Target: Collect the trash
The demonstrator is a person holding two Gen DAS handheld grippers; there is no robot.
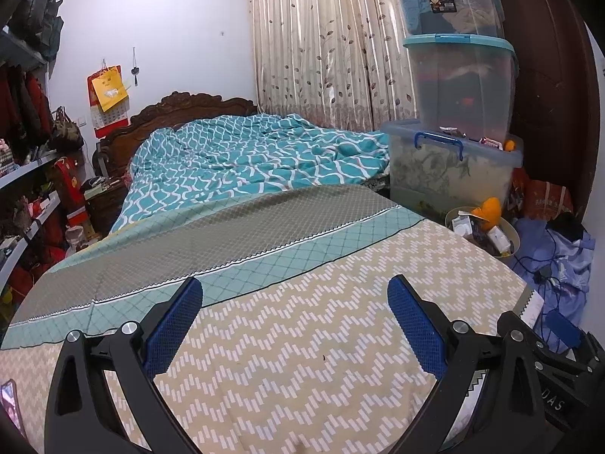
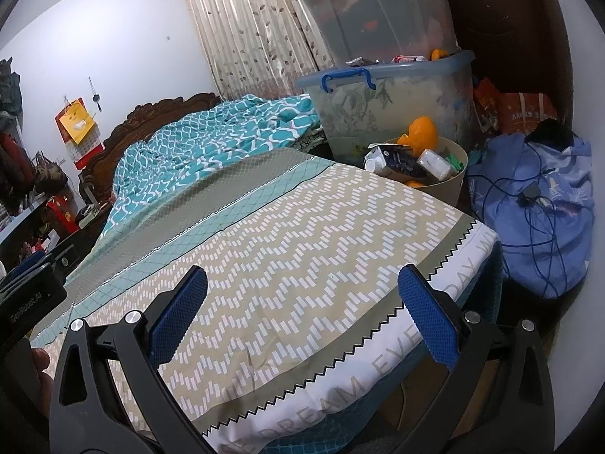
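A beige round trash bin [image 2: 452, 185] stands on the floor past the bed's far right corner, holding orange peel [image 2: 421, 134], a dark carton [image 2: 401, 159] and white bottles. It also shows in the left wrist view [image 1: 510, 234]. My left gripper [image 1: 295, 295] is open and empty above the zigzag-patterned bed sheet [image 1: 302, 340]. My right gripper [image 2: 302, 283] is open and empty above the same sheet [image 2: 302, 227] near the bed's foot corner. I see no loose trash on the sheet.
Stacked clear storage boxes [image 1: 457, 75] stand behind the bin. A teal quilt [image 1: 245, 159] is bunched at the head of the bed. A blue bag with cables [image 2: 537, 204] lies right of the bin. Shelves with clothes [image 1: 30, 151] line the left wall.
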